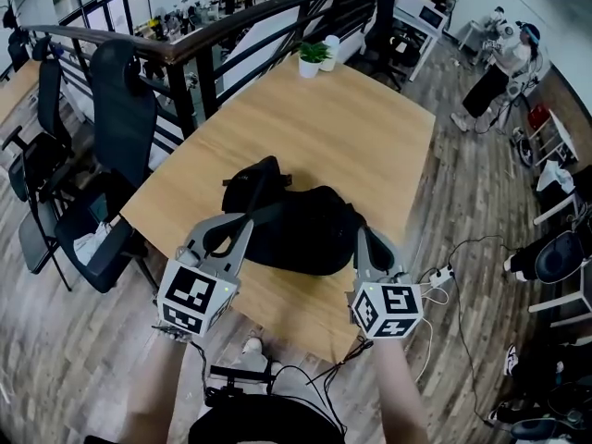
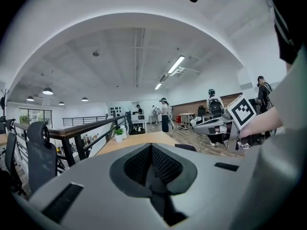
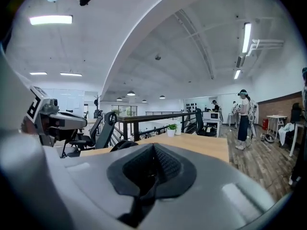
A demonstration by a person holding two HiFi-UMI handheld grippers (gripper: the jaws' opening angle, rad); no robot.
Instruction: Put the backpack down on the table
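The backpack [image 1: 301, 225] is seen lying on the counter [image 1: 370, 128], close to its near edge. The left gripper [image 1: 242, 225] and right gripper [image 1: 366, 240] are closed tight on nothing, by the bag's near side. They are best drawn clear without snagging the straps, so nothing is dragged over that edge.
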